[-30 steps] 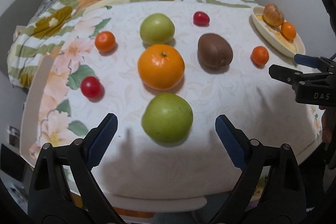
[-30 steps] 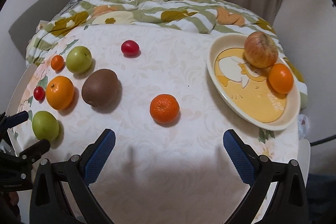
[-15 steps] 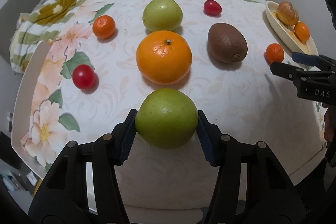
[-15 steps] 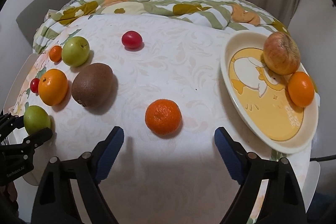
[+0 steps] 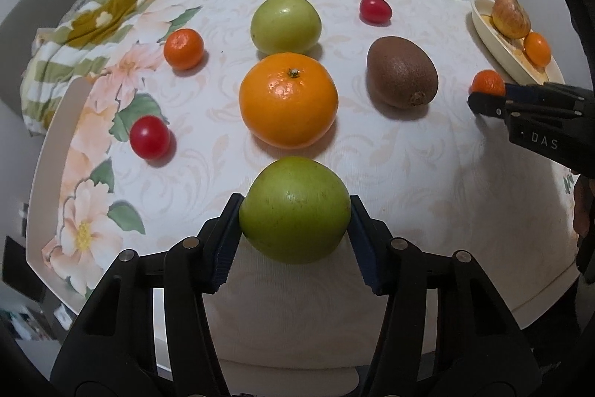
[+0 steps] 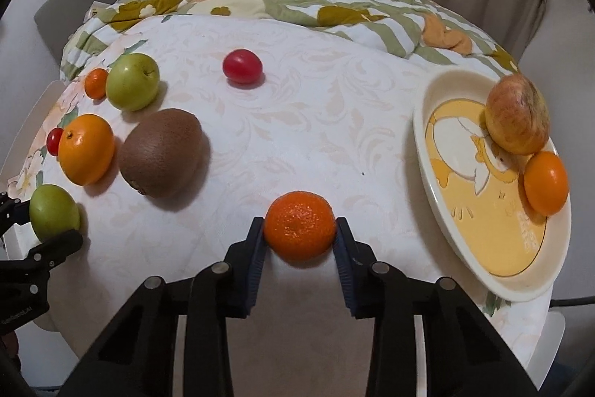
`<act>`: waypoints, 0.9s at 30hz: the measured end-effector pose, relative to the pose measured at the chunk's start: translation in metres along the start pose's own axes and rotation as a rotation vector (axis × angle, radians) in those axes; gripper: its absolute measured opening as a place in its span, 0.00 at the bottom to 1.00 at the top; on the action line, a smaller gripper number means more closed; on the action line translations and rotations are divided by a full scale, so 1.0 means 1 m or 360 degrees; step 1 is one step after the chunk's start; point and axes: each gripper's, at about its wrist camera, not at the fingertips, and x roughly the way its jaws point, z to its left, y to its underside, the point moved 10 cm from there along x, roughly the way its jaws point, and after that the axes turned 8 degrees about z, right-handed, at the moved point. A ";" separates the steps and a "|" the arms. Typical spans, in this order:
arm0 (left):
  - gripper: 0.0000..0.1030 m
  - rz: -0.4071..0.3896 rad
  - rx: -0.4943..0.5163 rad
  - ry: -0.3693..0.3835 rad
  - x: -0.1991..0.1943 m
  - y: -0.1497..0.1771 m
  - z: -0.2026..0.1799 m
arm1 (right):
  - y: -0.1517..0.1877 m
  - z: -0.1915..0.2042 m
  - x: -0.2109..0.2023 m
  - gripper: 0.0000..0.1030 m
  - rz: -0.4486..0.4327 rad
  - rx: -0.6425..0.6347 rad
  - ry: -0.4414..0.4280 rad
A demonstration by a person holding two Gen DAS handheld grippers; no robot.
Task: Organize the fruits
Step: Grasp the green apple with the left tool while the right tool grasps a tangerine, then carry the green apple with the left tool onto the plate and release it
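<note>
Right wrist view: my right gripper [image 6: 299,236] clamps a mandarin [image 6: 299,225], my left gripper [image 5: 294,236] an apple [image 5: 294,209], both unlifted; the plate [image 6: 461,259] at the table's [image 6: 334,121] right edge holds two fruits, seven wait.

Green apples [image 5: 285,23]: two. Red tomatoes [image 5: 149,137]: two. Mandarins [image 5: 184,48]: two. Oranges [image 5: 288,100]: two. Kiwi [image 5: 401,77]: one. Reddish apple [image 6: 517,116]: one. Plate [image 6: 468,88]: one.

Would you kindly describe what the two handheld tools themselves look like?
Both the left tool and the right tool are matte black scissor-like frames with silver rivets and ribbed dark-blue pads. White lettering "DAS" marks the right one's side. No sleeves or cables are discernible.
</note>
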 end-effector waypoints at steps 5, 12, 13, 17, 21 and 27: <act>0.60 0.0001 -0.0005 0.0002 -0.005 0.002 0.000 | -0.004 0.003 -0.007 0.32 -0.0025 -0.0022 -0.0007; 0.60 -0.0040 -0.0005 -0.0024 -0.028 -0.001 0.000 | -0.008 0.003 -0.028 0.32 -0.0072 -0.0009 -0.0045; 0.60 -0.0049 -0.0002 -0.0027 -0.033 -0.002 0.000 | -0.008 0.002 -0.033 0.32 -0.0081 -0.0004 -0.0046; 0.60 -0.0090 0.0008 -0.0037 -0.053 -0.008 -0.002 | -0.007 0.000 -0.053 0.32 -0.0118 0.0016 -0.0051; 0.60 -0.0130 0.0013 -0.0034 -0.076 -0.016 -0.004 | -0.007 -0.006 -0.076 0.32 -0.0159 0.0039 -0.0055; 0.60 -0.0237 0.0034 -0.0039 -0.109 -0.040 -0.014 | -0.003 -0.022 -0.107 0.32 -0.0208 0.0082 -0.0044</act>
